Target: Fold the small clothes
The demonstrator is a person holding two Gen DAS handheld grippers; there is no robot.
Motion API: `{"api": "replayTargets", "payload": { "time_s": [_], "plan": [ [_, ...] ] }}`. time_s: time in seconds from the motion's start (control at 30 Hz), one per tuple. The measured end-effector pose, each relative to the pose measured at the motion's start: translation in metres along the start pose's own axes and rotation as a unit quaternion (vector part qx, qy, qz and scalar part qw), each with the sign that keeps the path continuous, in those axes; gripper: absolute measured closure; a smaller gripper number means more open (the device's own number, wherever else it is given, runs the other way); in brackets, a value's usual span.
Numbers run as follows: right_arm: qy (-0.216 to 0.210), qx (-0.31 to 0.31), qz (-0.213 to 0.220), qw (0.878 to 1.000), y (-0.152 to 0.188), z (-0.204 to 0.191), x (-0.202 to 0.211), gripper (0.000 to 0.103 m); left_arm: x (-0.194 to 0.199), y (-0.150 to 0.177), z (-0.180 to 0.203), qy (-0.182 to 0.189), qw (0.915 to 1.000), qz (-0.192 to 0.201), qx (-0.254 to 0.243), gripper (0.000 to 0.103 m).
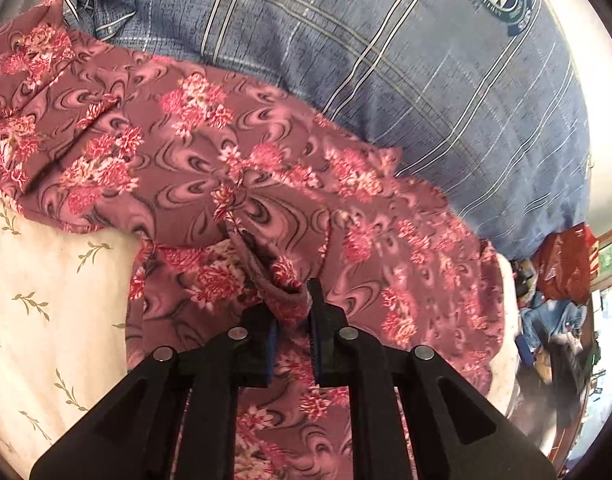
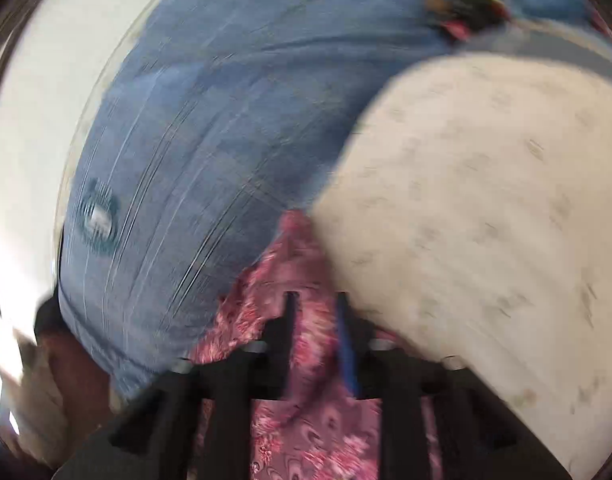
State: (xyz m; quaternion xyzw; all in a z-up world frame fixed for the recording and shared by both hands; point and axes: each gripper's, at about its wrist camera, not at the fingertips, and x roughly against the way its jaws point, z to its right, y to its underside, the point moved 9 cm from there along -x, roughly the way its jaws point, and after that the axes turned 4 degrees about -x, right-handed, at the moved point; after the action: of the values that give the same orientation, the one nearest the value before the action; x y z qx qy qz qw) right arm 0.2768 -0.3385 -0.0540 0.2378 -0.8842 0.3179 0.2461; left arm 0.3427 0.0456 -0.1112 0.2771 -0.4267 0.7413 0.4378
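Bedding at far left: a cream sheet with leaf sprigs [image 1: 46, 300], bare beside the work. On it lies the task's thing, a maroon floral garment [image 1: 194, 152], spread across the middle of the left wrist view with its far edge lapping onto a blue plaid cloth with a round crest [image 1: 446, 80]. The left gripper [image 1: 292, 312] is clenched on a bunched ridge of the floral garment, the fabric pinched between both pads. Cluttered items sit at the far right edge, too blurred to name.

In the right wrist view, heavily smeared, the right gripper [image 2: 316, 312] stands with its jaws parted; floral fabric runs between them, and no pad appears to press on it.

Judgement: a fold is in hand, with one side held. The next move calls for a firm right-hand pinch before the edge is carried over.
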Motion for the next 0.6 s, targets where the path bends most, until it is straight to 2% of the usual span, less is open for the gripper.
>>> {"api": "replayTargets", "payload": {
  "time_s": [0.03, 0.1, 0.13, 0.17, 0.2, 0.23, 0.3, 0.33, 0.37, 0.43, 0.47, 0.5, 0.53, 0.6],
  "plan": [
    [0.015, 0.028, -0.005, 0.999, -0.004, -0.008, -0.014, 0.044, 0.000, 0.000, -0.001, 0.000, 1.0000, 0.000, -0.002, 0.093],
    [0.067, 0.071, -0.021, 0.995, -0.010, -0.014, -0.051, 0.044, -0.001, -0.002, -0.002, -0.001, 1.0000, 0.000, -0.003, 0.093],
    [0.092, 0.087, -0.049, 0.991, -0.008, -0.012, -0.072, 0.045, -0.003, -0.002, -0.003, -0.003, 1.0000, -0.002, -0.004, 0.093],
    [0.129, 0.099, -0.084, 0.983, -0.005, -0.005, -0.092, 0.053, -0.003, -0.003, -0.003, -0.004, 1.0000, -0.004, -0.004, 0.093],
    [0.151, 0.099, -0.103, 0.978, -0.004, -0.001, -0.104, 0.070, -0.003, -0.003, -0.001, -0.003, 1.0000, -0.003, -0.006, 0.093],
    [0.135, 0.091, -0.105, 0.981, -0.006, -0.004, -0.108, 0.097, -0.002, -0.003, -0.002, -0.004, 1.0000, 0.000, -0.009, 0.093],
    [0.072, 0.073, -0.038, 0.994, -0.025, -0.017, -0.092, 0.098, -0.001, -0.005, -0.002, -0.012, 0.9999, 0.005, -0.010, 0.086],
    [0.060, 0.072, -0.011, 0.996, -0.031, -0.017, -0.084, 0.098, -0.003, -0.006, -0.006, -0.024, 0.9997, 0.005, -0.009, 0.081],
    [0.074, 0.068, -0.006, 0.995, -0.032, -0.008, -0.084, 0.098, -0.006, -0.005, -0.009, -0.036, 0.9993, 0.001, -0.007, 0.072],
    [0.133, 0.048, -0.065, 0.988, -0.019, 0.027, -0.105, 0.099, -0.013, -0.003, -0.014, -0.052, 0.9985, -0.006, -0.012, 0.072],
    [0.105, 0.040, -0.053, 0.992, -0.021, 0.028, -0.103, 0.099, -0.011, -0.003, -0.012, -0.055, 0.9983, -0.005, -0.018, 0.072],
    [0.106, 0.033, -0.051, 0.992, -0.023, 0.026, -0.097, 0.096, -0.009, -0.002, -0.011, -0.060, 0.9979, -0.008, -0.024, 0.072],
    [0.116, 0.032, -0.045, 0.992, -0.025, 0.023, -0.090, 0.085, -0.004, -0.003, -0.013, -0.061, 0.9979, -0.009, -0.021, 0.072],
    [0.118, 0.051, -0.011, 0.992, -0.028, 0.005, -0.074, 0.083, 0.006, -0.007, -0.019, -0.048, 0.9988, 0.001, 0.003, 0.072]
  ]
}}
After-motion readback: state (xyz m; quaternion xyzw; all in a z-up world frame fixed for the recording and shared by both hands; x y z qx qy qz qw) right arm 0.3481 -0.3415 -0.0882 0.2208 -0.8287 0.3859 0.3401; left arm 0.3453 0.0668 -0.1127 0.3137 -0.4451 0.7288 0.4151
